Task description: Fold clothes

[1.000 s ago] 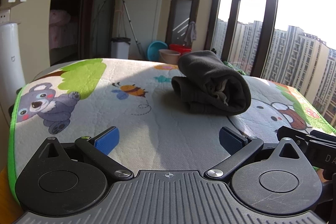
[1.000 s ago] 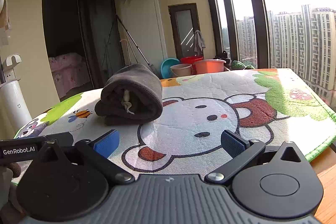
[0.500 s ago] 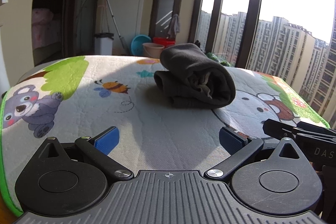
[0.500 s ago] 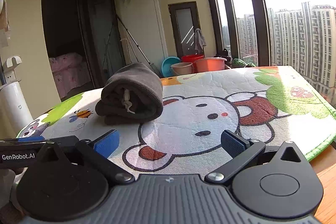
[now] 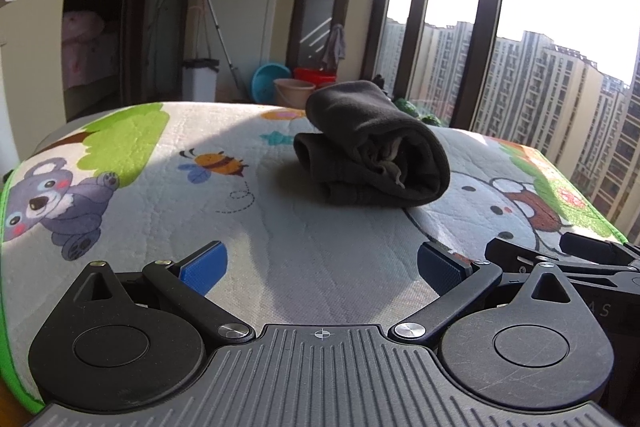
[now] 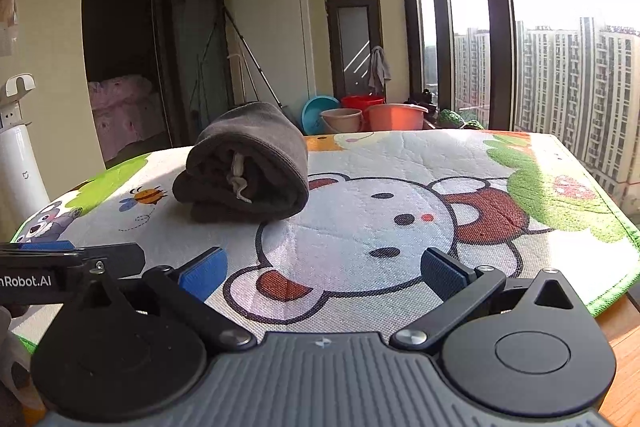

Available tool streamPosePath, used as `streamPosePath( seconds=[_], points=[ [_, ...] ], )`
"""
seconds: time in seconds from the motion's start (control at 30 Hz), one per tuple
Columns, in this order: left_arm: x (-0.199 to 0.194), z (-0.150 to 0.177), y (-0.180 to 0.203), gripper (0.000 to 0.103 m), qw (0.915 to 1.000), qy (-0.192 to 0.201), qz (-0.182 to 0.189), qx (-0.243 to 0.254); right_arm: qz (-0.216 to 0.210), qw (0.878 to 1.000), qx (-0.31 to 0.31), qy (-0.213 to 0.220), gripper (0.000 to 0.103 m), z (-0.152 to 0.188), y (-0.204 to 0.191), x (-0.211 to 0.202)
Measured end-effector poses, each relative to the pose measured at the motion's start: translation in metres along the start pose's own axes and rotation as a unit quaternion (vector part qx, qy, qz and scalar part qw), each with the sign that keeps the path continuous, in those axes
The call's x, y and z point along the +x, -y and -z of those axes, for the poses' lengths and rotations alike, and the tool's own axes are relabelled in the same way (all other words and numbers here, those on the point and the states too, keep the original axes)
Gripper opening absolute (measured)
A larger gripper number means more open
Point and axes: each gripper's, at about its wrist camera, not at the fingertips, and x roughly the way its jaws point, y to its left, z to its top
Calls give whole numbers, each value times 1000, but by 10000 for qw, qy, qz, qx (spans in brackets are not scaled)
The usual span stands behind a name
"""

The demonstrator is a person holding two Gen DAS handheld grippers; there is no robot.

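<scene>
A dark grey garment (image 5: pixel 372 151) lies folded into a thick bundle on the cartoon mat (image 5: pixel 168 195), with a white drawstring showing at its open end. It also shows in the right wrist view (image 6: pixel 248 167). My left gripper (image 5: pixel 322 269) is open and empty, low over the mat's near edge, well short of the bundle. My right gripper (image 6: pixel 322 273) is open and empty too, beside the left one, over the bear print. Each gripper's body shows at the edge of the other's view.
The mat (image 6: pixel 520 187) covers a table whose wooden edge (image 6: pixel 624 343) shows at the right. A white appliance (image 6: pixel 20 171) stands left. Basins and buckets (image 6: pixel 360 115) sit on the floor beyond, by a tall window (image 6: pixel 480 27).
Both grippers have drawn back slightly and stay open. The left view has swung a little, so the bundle sits further from it. The garment has not moved.
</scene>
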Motion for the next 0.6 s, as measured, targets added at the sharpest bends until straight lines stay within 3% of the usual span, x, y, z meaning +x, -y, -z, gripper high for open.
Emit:
streamPosePath(
  seconds=[0.6],
  points=[
    [0,1,1,103,9997,-41,-228,3,27,9999,-28,137,103,3,0,-3]
  ],
)
